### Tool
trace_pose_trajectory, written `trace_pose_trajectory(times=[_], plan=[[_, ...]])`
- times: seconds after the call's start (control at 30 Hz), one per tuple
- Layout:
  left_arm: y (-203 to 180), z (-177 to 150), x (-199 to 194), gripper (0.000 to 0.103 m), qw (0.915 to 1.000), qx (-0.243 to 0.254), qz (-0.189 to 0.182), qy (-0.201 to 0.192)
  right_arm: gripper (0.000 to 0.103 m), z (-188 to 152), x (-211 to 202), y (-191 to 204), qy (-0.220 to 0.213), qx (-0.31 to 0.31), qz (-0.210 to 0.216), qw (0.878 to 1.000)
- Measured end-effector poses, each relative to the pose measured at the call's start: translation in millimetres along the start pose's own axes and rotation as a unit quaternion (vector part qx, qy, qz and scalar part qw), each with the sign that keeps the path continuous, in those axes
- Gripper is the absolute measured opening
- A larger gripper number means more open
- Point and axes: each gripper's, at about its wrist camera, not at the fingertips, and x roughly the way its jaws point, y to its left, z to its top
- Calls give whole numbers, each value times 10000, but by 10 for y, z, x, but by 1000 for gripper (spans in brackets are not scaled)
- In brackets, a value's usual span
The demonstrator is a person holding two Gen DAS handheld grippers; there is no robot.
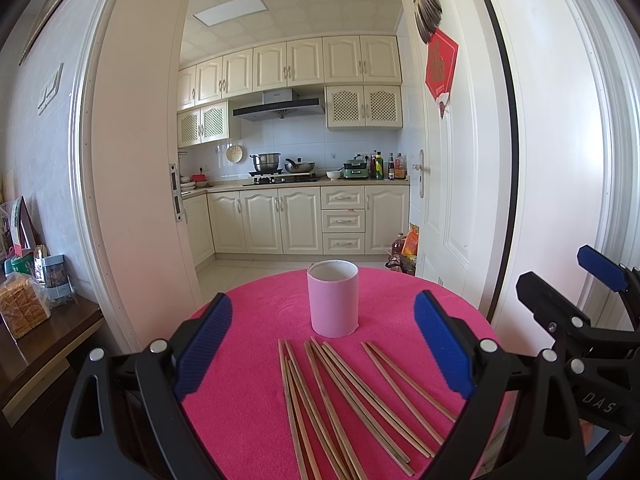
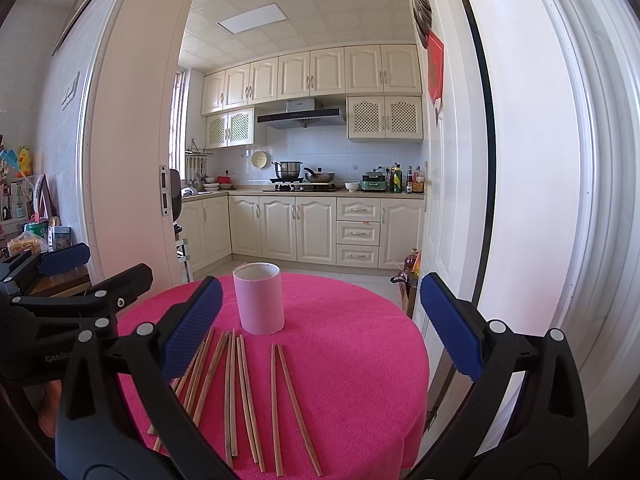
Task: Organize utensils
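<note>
A pink cylindrical holder (image 1: 333, 299) stands upright and empty on a round table with a bright pink cloth (image 1: 248, 360). Several wooden chopsticks (image 1: 344, 400) lie loose on the cloth in front of it. My left gripper (image 1: 324, 340) is open and empty, raised above the chopsticks. My right gripper (image 2: 320, 328) is open and empty too, above the chopsticks (image 2: 240, 392) and short of the holder (image 2: 259, 298). Each gripper shows at the edge of the other's view: the right one (image 1: 568, 300), the left one (image 2: 96, 268).
A wooden side cabinet (image 1: 44, 340) with bread and boxes stands to the left of the table. A white door (image 1: 444, 184) stands open on the right. Beyond the doorway lies a kitchen with cream cabinets (image 1: 288, 220). Bottles and bags (image 1: 404, 248) sit on the floor by the door.
</note>
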Motion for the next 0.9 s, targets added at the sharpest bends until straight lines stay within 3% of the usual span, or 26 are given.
trace_pose_trajectory(times=[0.9], plan=[[19,-63,194,91,9998,11,74,192,97,-5,157,17,234,11,30,9997]])
